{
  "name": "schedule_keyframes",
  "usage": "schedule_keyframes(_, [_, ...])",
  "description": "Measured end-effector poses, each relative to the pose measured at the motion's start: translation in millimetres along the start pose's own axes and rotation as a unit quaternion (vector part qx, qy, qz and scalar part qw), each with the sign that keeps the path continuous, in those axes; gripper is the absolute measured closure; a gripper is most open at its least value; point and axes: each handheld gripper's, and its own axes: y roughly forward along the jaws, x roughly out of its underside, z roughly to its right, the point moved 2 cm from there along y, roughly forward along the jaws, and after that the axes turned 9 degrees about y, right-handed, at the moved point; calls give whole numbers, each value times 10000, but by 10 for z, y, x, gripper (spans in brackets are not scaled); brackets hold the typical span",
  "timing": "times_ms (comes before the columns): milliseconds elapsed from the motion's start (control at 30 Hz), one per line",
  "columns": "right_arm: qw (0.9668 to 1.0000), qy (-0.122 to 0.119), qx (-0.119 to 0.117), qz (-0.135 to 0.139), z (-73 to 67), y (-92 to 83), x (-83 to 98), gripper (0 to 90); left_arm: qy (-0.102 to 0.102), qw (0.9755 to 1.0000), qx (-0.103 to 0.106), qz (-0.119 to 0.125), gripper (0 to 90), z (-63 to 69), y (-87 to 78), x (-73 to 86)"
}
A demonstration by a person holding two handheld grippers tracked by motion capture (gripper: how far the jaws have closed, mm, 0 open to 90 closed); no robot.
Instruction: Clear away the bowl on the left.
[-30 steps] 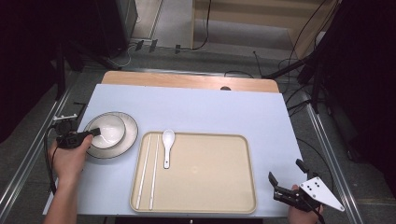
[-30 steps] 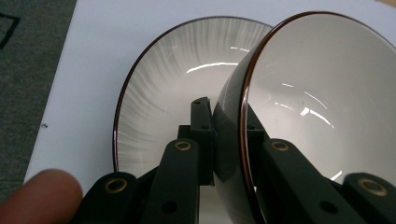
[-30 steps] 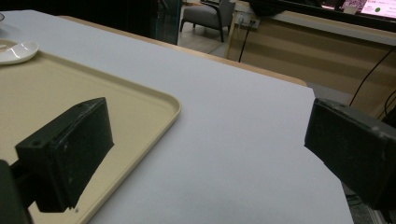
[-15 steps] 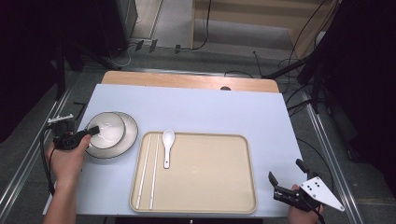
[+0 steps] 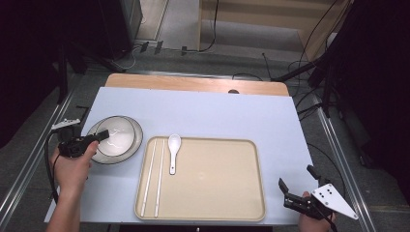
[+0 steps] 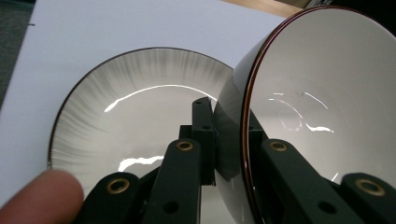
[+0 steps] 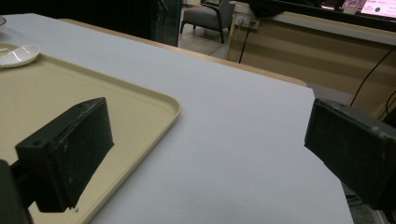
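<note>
A white bowl (image 5: 117, 136) with a dark rim stands tipped over a grey-streaked plate (image 5: 136, 143) at the table's left. My left gripper (image 5: 102, 135) is shut on the bowl's wall. In the left gripper view one jaw is outside the bowl (image 6: 322, 93), the other inside, and the plate (image 6: 140, 88) lies beneath. My right gripper (image 5: 296, 177) rests open at the front right corner, nothing between its fingers. In the right gripper view that gripper (image 7: 210, 149) faces bare table beside the tray (image 7: 140, 116).
A beige tray (image 5: 217, 183) sits in the middle front, holding a white spoon (image 5: 173, 147) and a pair of chopsticks (image 5: 153, 176) along its left side. The spoon (image 7: 18, 53) lies far left in the right gripper view. A wooden strip (image 5: 193, 83) borders the table's far edge.
My left hand has shifted slightly and risen with the bowl, which now sits tipped over the plate. The right gripper has not moved.
</note>
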Motion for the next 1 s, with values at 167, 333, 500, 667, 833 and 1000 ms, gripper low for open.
schedule_keyframes(167, [10000, -8, 1, -15, -8, 3, -2, 14, 11, 9996, 290, 61, 826, 61, -22, -13])
schedule_keyframes(333, [10000, -25, 7, -12, -8, 9, -3, 14, 101, 9989, 463, 34, 826, 149, -21, -7])
schedule_keyframes(500, [10000, -52, 3, 7, -15, -3, -8, 14, 216, 9986, 489, -6, 826, 234, -29, 11])
schedule_keyframes(667, [10000, -30, 12, 9, -11, -5, -9, 14, 285, 9981, 538, -14, 826, 297, -63, 33])
schedule_keyframes(833, [10000, -40, 10, 4, -9, 1, -7, 14, 357, 9976, 599, -34, 826, 352, -83, 60])
schedule_keyframes(1000, [10000, -69, -2, 6, -15, 6, -8, 14, 373, 9964, 759, -56, 826, 412, -73, 108])
